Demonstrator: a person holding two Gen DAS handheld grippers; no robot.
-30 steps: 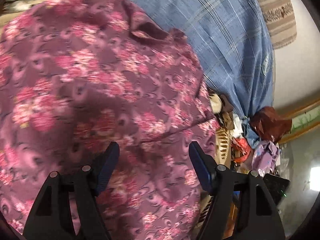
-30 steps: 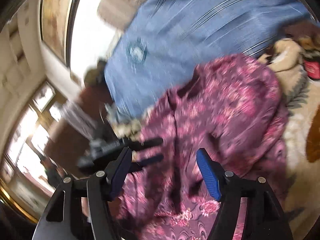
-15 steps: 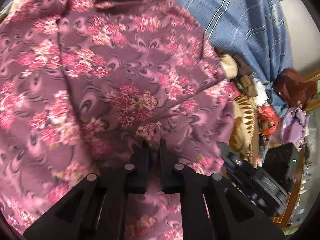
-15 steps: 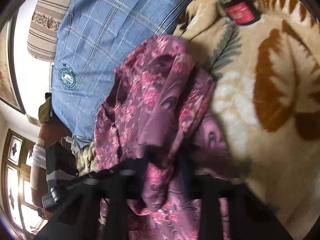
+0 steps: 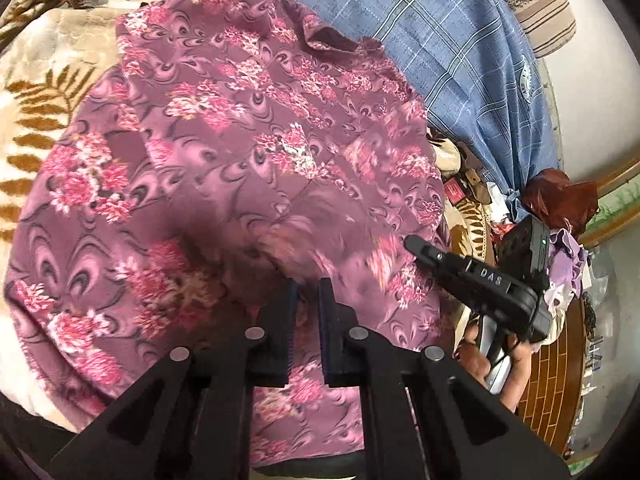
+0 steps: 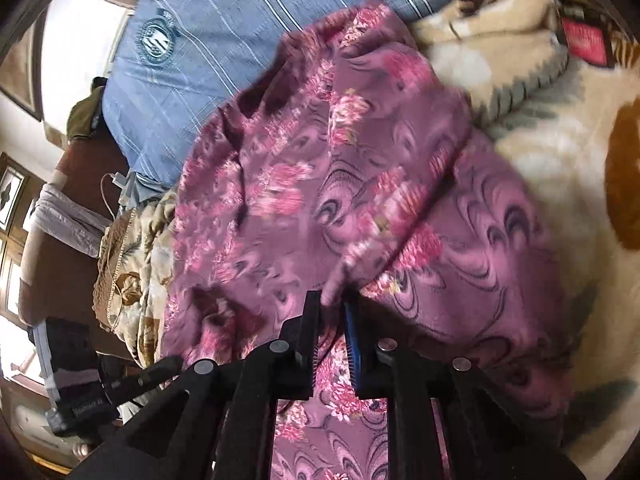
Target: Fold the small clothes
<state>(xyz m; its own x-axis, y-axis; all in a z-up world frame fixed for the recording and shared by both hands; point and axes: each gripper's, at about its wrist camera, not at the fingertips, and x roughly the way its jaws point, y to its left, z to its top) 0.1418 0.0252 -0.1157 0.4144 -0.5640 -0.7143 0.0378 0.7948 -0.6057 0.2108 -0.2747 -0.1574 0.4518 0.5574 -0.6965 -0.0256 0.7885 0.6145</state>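
- The left gripper (image 5: 306, 286) has its jaws pressed together on a fold of the purple flowered garment (image 5: 248, 160), which spreads ahead of it over the cream leaf-patterned blanket (image 5: 36, 76).
- The right gripper (image 6: 333, 300) likewise pinches a bunched edge of the garment (image 6: 360, 184), beside the blue striped pillow (image 6: 224, 28).

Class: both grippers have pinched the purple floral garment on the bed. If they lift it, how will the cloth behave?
The purple floral garment will probably hang limp: it already creases toward the left hand-held gripper. It looks thin, so likely light. Folds gathering at the right hand-held gripper suggest it drapes and may slide over the plush blanket.
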